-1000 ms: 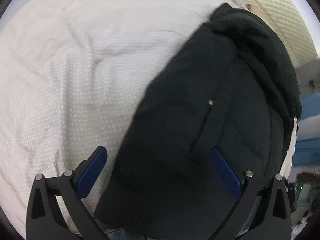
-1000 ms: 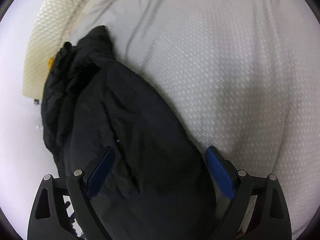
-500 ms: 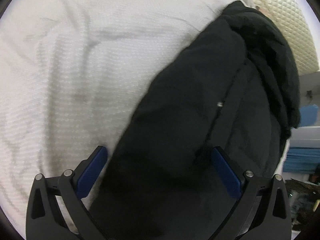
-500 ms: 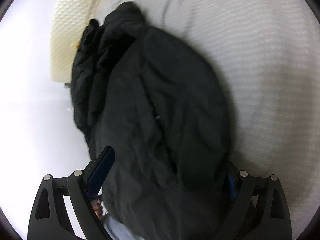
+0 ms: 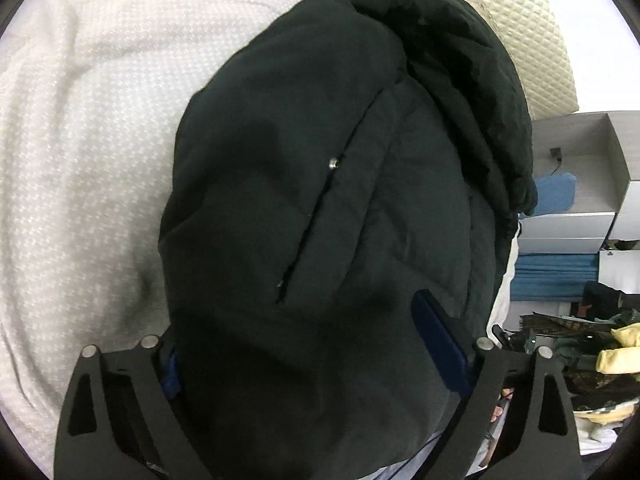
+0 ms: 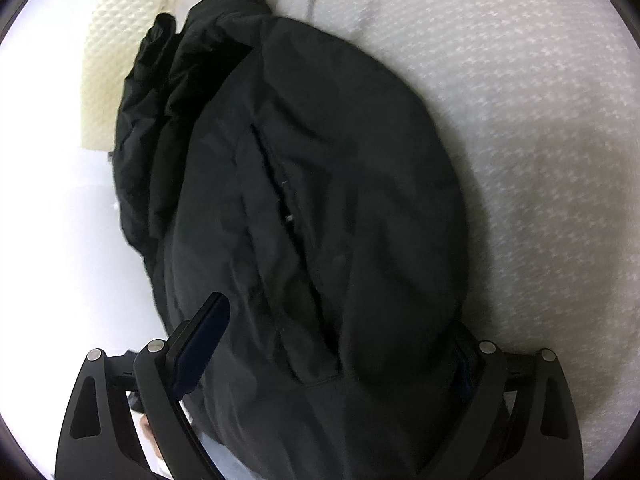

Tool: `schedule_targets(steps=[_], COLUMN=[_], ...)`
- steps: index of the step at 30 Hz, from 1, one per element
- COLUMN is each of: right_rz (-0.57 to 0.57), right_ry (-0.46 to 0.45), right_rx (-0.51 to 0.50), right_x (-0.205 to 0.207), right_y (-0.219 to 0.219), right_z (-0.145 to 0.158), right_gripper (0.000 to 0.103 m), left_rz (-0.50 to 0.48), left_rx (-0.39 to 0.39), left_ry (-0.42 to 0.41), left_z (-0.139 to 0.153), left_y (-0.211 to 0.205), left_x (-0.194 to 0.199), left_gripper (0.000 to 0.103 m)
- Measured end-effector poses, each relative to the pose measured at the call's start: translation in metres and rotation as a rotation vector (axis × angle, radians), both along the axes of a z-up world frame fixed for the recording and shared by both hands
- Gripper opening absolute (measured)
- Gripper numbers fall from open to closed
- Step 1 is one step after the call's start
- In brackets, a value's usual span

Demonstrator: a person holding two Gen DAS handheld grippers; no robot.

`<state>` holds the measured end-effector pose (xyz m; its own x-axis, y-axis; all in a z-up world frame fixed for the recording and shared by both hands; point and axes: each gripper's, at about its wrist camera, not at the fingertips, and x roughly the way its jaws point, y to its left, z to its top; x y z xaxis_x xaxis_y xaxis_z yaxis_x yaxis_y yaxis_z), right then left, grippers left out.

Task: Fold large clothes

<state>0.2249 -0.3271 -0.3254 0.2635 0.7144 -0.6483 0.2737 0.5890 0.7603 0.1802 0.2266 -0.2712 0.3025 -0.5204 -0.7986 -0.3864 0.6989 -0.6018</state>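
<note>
A bulky black jacket (image 5: 320, 200) lies folded lengthwise on a white textured bedsheet (image 5: 80, 160); a metal snap and a slit pocket show on its top face. It also fills the right wrist view (image 6: 320, 200). My left gripper (image 5: 316, 344) is open, jaws spread wide on either side of the jacket's near end; its left pad is mostly hidden under the fabric. My right gripper (image 6: 332, 344) is open too, straddling the near end, with its right pad hidden by the cloth.
A cream quilted headboard or mattress edge (image 5: 520, 20) runs behind the jacket, also in the right wrist view (image 6: 108, 80). Off the bed in the left wrist view stand grey shelves (image 5: 580, 168), blue items and clutter (image 5: 580, 344). White sheet (image 6: 540, 120) extends to the right.
Both grippers have moved in over the jacket's near end, which now sits between the spread jaws and covers one pad of each. The jacket fills more of both views.
</note>
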Motion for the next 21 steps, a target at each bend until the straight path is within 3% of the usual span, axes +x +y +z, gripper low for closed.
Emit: schedule_targets(steps=[5,10,11,12,13,15,17,21], right_rz=[0.085,0.134,0.138,0.142,0.147,0.154,0.160,0.169], right_ry=[-0.101,-0.144,-0.156,-0.177,-0.188,-0.210,-0.242,-0.367], right_rx=[0.081,0.112,0.109,0.098,0.085,0.065,0.052,0.081], right_x=[0.002,0.003,0.003,0.002,0.002,0.002,0.000,-0.006], right_y=[0.021,0.034,0.036,0.037,0.037,0.041,0.040,0.037], right_z=[0.017,0.025,0.027,0.032,0.035,0.041,0.048,0.076], right_gripper=[0.094,0.091,0.084,0.069,0.061,0.036,0.018,0.011], left_rz=[-0.028,-0.043,-0.044,-0.048,-0.052,-0.062,-0.058,-0.062], left_rx=[-0.017,-0.028,-0.033,-0.040,-0.049,-0.070,-0.107,-0.134], left_ry=[-0.010,-0.016,-0.021,-0.025,-0.032,-0.051,-0.085,-0.174], left_z=[0.007,0.009,0.008,0.009,0.010,0.013,0.018,0.038], left_y=[-0.009,-0.015,-0.016,-0.016,-0.015,-0.019,-0.018,-0.019], left_x=[0.004,0.009,0.010,0.009,0.008,0.010,0.011,0.005], left_gripper=[0.086,0.072,0.068,0.065,0.060,0.049,0.026,0.014])
